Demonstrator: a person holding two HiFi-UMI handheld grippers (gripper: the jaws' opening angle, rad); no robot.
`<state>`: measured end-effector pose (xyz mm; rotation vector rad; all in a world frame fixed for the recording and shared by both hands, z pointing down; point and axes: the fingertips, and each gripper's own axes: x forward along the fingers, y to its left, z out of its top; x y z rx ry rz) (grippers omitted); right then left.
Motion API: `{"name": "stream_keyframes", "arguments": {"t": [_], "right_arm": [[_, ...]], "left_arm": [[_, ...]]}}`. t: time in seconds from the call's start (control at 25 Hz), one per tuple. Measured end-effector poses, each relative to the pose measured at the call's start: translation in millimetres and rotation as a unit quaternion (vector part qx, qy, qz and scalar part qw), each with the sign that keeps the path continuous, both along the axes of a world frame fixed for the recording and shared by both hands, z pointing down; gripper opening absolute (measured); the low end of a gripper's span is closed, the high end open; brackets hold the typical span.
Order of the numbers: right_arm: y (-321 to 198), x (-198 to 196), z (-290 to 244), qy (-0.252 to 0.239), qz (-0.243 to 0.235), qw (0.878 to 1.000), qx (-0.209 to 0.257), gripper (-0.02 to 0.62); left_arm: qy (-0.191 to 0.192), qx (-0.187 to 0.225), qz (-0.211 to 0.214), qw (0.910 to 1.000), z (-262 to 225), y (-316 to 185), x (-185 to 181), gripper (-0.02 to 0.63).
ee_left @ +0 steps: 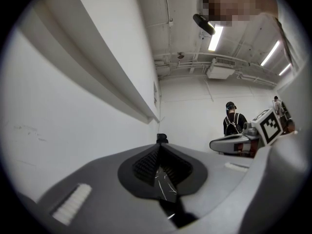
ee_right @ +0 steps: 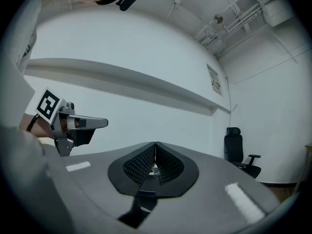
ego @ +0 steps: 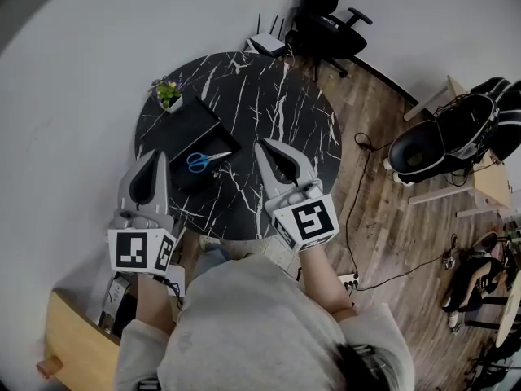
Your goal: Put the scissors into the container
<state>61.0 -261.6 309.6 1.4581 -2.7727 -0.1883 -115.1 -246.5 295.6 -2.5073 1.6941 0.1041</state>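
Note:
Blue-handled scissors (ego: 205,160) lie in a flat black container (ego: 189,125) on the left part of a round black marble table (ego: 277,104). In the head view my left gripper (ego: 155,156) is held over the table's near left edge, its tip just left of the container. My right gripper (ego: 263,146) hovers right of the container, over the table's middle. Both stand shut with nothing between the jaws. The left gripper view shows its shut jaws (ee_left: 161,143) pointing up at a white wall, with the right gripper (ee_left: 243,140) beside. The right gripper view likewise shows shut jaws (ee_right: 156,144).
A small potted plant (ego: 168,93) stands at the table's far left rim, a white router (ego: 267,45) at its far edge. A black office chair (ego: 330,23) is behind the table. Cables and a power strip (ego: 348,282) lie on the wood floor; bags (ego: 444,141) sit at right.

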Motion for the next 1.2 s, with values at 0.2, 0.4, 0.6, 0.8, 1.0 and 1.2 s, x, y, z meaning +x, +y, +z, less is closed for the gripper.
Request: {"name": "stream_keyframes", "arguments": {"t": [0.2, 0.4, 0.6, 0.8, 1.0, 1.2], "right_arm": [[19, 15, -13, -0.005, 0.016, 1.000, 0.016, 0.005], [35, 31, -22, -0.018, 0.033, 0.999, 0.033, 0.005], [48, 45, -25, -0.024, 0.044, 0.998, 0.042, 0.005], [57, 56, -28, -0.028, 0.050, 0.997, 0.045, 0.005], [60, 63, -30, -0.034, 0.053, 0.997, 0.047, 0.005], [60, 68, -33, -0.038, 0.054, 0.997, 0.050, 0.005]], "left_arm": [[0.003, 0.009, -0.003, 1.0000, -7, 17, 6, 0.060], [0.011, 0.015, -0.008, 0.9998, -10, 30, 12, 0.059], [0.015, 0.018, -0.006, 0.9997, -10, 40, 20, 0.060], [0.018, 0.019, -0.006, 0.9996, -13, 47, 28, 0.060], [0.020, 0.021, -0.007, 0.9995, -13, 49, 33, 0.060], [0.020, 0.024, -0.009, 0.9995, -15, 49, 37, 0.059]]}}
